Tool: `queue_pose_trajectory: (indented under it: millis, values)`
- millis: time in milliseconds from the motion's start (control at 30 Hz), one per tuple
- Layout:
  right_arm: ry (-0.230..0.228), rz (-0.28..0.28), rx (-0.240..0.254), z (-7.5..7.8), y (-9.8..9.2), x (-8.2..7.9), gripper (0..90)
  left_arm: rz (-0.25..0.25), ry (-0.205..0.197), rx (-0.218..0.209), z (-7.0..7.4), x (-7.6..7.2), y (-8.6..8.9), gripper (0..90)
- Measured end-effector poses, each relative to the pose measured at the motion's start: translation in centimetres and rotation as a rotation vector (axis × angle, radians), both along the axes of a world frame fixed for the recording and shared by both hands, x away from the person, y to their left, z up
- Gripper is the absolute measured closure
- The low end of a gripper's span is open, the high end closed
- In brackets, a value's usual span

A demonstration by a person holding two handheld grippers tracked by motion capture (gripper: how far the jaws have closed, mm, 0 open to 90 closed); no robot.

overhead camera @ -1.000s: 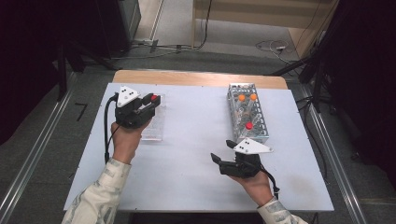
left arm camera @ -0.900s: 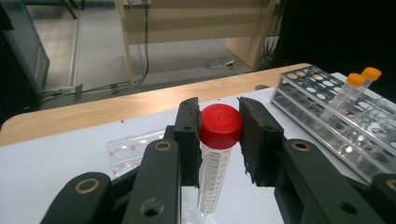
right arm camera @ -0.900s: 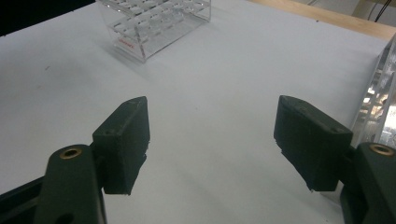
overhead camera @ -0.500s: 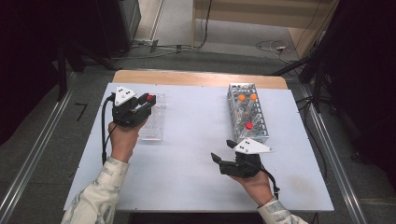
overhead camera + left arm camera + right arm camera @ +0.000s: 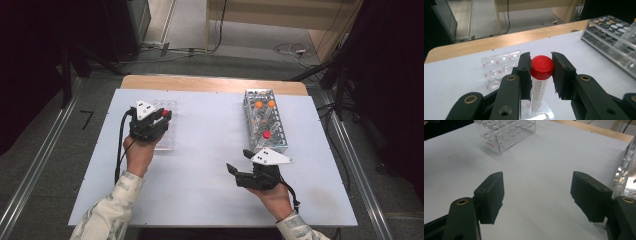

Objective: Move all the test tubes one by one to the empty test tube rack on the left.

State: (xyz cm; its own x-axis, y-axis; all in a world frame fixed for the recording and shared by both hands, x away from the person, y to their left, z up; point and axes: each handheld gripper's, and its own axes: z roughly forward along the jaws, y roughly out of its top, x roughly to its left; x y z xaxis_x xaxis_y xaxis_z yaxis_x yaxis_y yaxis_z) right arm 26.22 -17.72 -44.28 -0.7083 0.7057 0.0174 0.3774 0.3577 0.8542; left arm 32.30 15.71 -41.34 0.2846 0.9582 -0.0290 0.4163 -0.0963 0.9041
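the left gripper (image 5: 541, 72) has its fingers (image 5: 524, 72) on either side of the red cap of a tube (image 5: 539, 82). the left finger touches the cap; the right one looks a hair off it, so i cannot tell whether it is truly clamped. the tube stands upright in a clear plastic rack (image 5: 165, 131) at about ten o'clock on the white surface (image 5: 210, 150), its foot in one of the rack's near holes.

the right gripper (image 5: 240, 162) rests at about five o'clock, fingers spread wide with nothing between them, just beside the near end of the metal rack (image 5: 265, 120), which holds a red-capped tube and two orange-capped ones.

the tube looks light, stiff plastic with a smooth, printed wall that could slip. the ribbed cap is the better hold, taken square across its sides. i'd guess the clear rack is light too and may lift with the tube if it binds.
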Motion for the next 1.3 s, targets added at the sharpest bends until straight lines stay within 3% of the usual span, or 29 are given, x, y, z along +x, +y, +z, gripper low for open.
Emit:
queue_pose_trajectory:
  millis: [233, 367, 567, 767, 900, 1000, 1300]
  values:
    - [-0.001, -0.002, -0.002, 0.0, -0.1, 0.0, 25.8, 0.01, 0.036, 0.013, -1.2, 0.1, -0.2, 69.7]
    - [0.001, -0.004, -0.003, 0.0, -0.1, 0.0, 25.7, 0.012, 0.033, 0.009, -1.3, 0.1, -0.1, 68.9]
    - [0.001, -0.006, -0.002, 0.0, -0.1, 0.0, 25.8, 0.004, 0.022, -0.028, -1.1, 0.0, 0.1, 55.5]
    - [0.0, -0.014, 0.0, 0.1, -0.3, 0.1, 25.8, 0.021, 0.012, -0.083, -0.8, -0.4, 0.1, 35.1]
    - [-0.004, -0.023, 0.003, 0.2, -0.6, 0.2, 25.8, 0.036, 0.017, -0.086, -0.6, -0.8, 0.2, 22.2]
    - [-0.006, -0.034, 0.008, 0.3, -1.0, 0.2, 25.9, 0.039, 0.014, -0.105, -0.3, -1.2, 0.5, 18.7]
    - [-0.015, -0.083, 0.005, 0.4, -2.6, 0.5, 26.0, 0.048, 0.014, -0.098, -0.1, -2.2, 1.0, 15.6]
